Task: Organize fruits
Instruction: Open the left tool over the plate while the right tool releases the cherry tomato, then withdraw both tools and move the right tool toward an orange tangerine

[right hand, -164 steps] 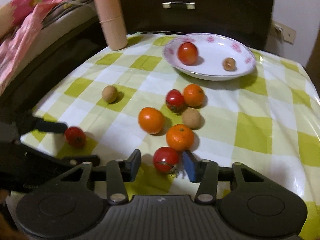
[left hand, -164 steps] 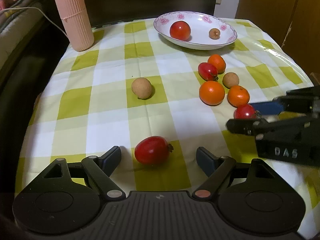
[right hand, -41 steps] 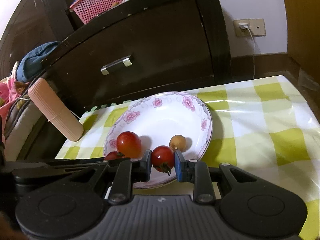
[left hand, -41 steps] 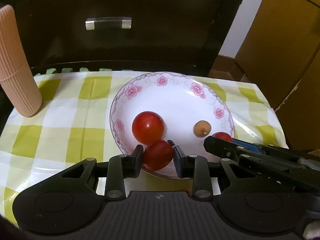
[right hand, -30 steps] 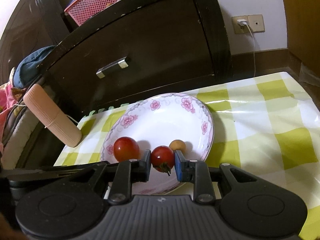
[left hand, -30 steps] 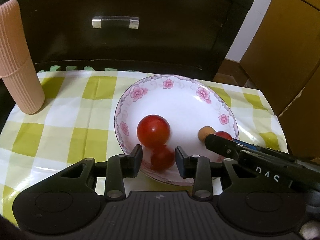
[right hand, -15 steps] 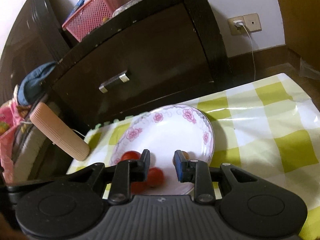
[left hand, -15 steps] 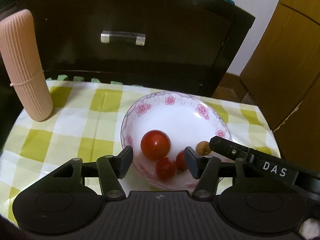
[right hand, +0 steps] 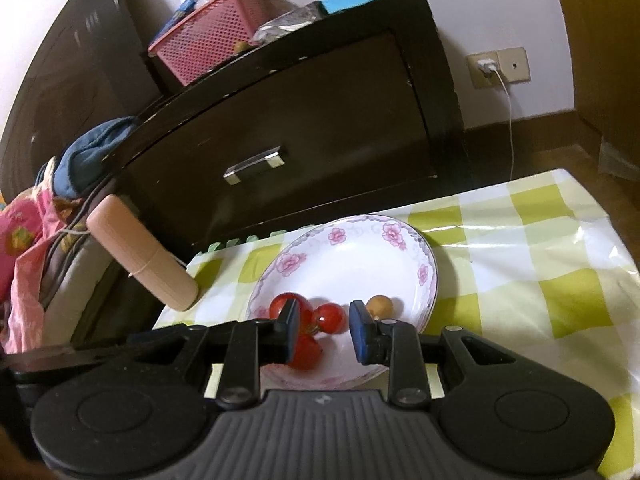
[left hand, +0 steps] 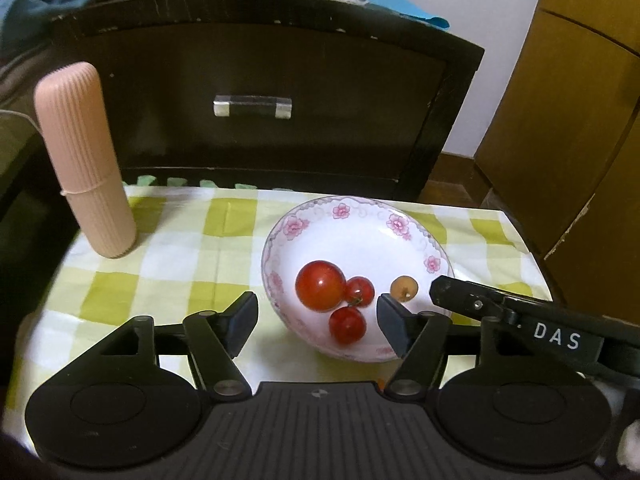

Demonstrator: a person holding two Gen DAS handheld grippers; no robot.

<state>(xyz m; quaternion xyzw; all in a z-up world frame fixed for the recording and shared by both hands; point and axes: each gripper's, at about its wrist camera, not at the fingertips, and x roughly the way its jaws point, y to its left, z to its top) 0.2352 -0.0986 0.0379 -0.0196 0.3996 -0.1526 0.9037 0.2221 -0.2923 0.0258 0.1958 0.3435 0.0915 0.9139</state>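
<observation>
The left gripper (left hand: 316,316) hangs over the near rim of the flowered plate (left hand: 400,222), its jaws opening and empty. The right gripper (right hand: 323,330) is nearly shut, empty too. Three red tomatoes (left hand: 320,285) and a small brown fruit (left hand: 404,288) lie in the plate on the checked table (left hand: 180,248).

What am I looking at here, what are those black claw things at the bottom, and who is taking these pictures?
A person holds a two-finger gripper in each hand, and a camera on each looks along its fingers. One picture is from the left gripper, whose jaws are opening with nothing between them. The other is from the right gripper, jaws close together, also empty. On the checked tablecloth sits a flowered plate holding one big tomato, two small tomatoes and a small brown fruit. A pink ribbed case stands nearby.
</observation>
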